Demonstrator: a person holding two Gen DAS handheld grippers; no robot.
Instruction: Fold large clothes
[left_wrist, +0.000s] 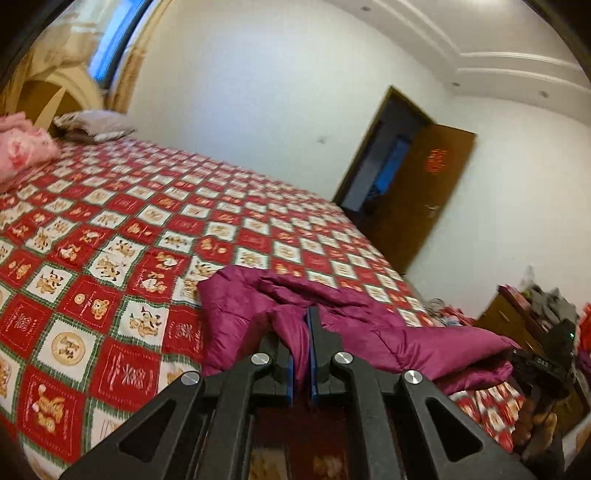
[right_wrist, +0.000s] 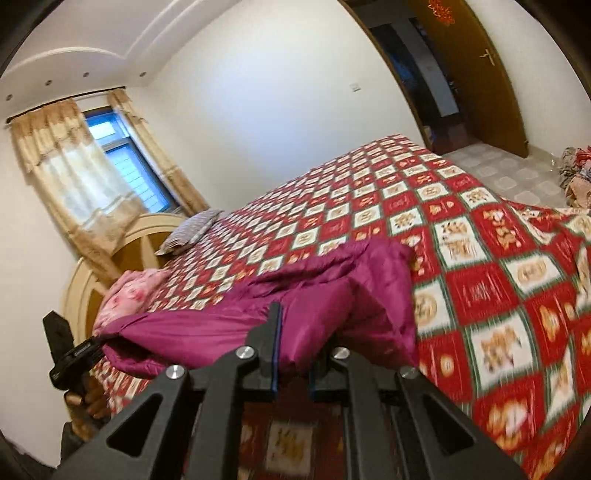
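A magenta padded jacket hangs stretched between my two grippers just above the bed's near edge. My left gripper is shut on a bunched fold of it. In the right wrist view the jacket drapes over my right gripper, which is shut on its edge; the right finger is hidden under the cloth. Each view shows the other gripper at the far end of the jacket: the right gripper in the left wrist view, the left gripper in the right wrist view.
The bed has a red and white checked cover. A pink folded blanket and a grey pillow lie at the headboard. A brown door stands open. A cluttered dresser is at the right.
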